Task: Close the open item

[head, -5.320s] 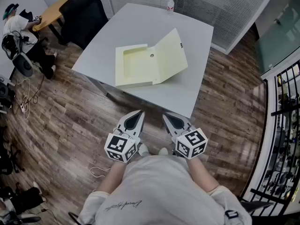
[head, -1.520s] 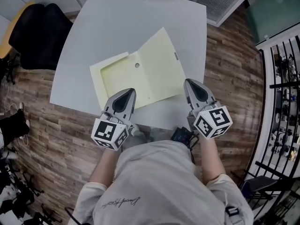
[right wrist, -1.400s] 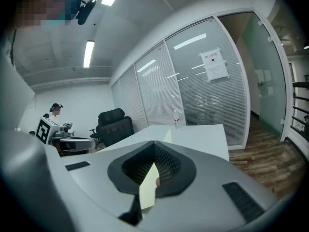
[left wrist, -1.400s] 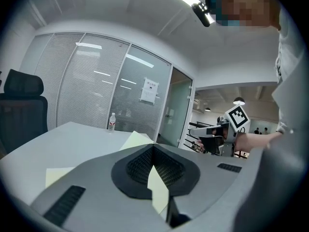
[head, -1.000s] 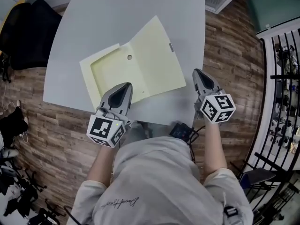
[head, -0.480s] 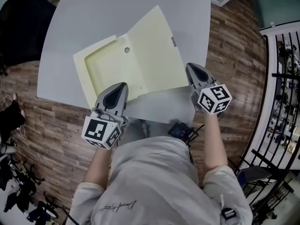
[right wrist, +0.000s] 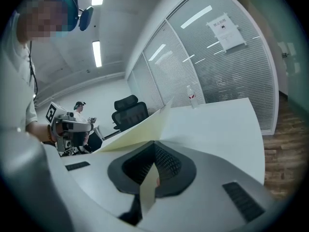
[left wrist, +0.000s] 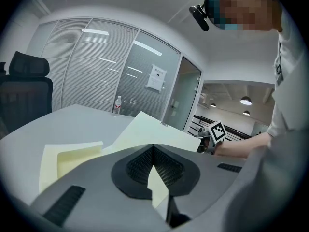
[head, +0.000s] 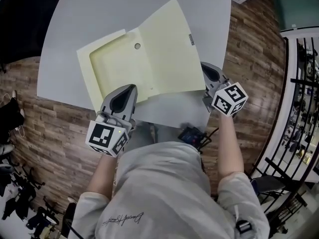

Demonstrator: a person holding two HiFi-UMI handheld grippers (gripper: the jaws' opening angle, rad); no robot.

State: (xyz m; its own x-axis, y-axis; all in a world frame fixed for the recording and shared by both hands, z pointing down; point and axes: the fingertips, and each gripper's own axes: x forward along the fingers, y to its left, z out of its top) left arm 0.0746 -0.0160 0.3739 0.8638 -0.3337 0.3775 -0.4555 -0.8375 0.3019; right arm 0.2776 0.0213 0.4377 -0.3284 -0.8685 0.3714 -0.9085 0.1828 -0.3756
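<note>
There is 1 folder (head: 144,63), pale yellow and of box type, and it lies open near the front edge of the grey counter (head: 99,9). Its left half is a shallow tray (head: 112,66) with low walls, flat on the counter. Its right half is the lid (head: 172,49), which is tilted up from the fold in the middle. There is 1 small round hole (head: 137,46) in the tray wall beside the fold, and 1 small tab (head: 190,37) sits at the right edge of the lid.

There are 2 claws. The left claw (head: 129,88) is over the front edge of the tray. In the left gripper view its jaws are almost together, and a thin strip of the yellow folder (left wrist: 157,182) stands between them. The right claw (head: 205,67) is at the front right corner of the lid. In the right gripper view its jaws are pressed on the thin edge of the lid (right wrist: 147,187), which rises from there to the left.

At the far edge of the counter stands 1 clear bottle (left wrist: 117,105). Beside the counter is 1 black chair (left wrist: 24,91), on the wooden floor (head: 249,44).
</note>
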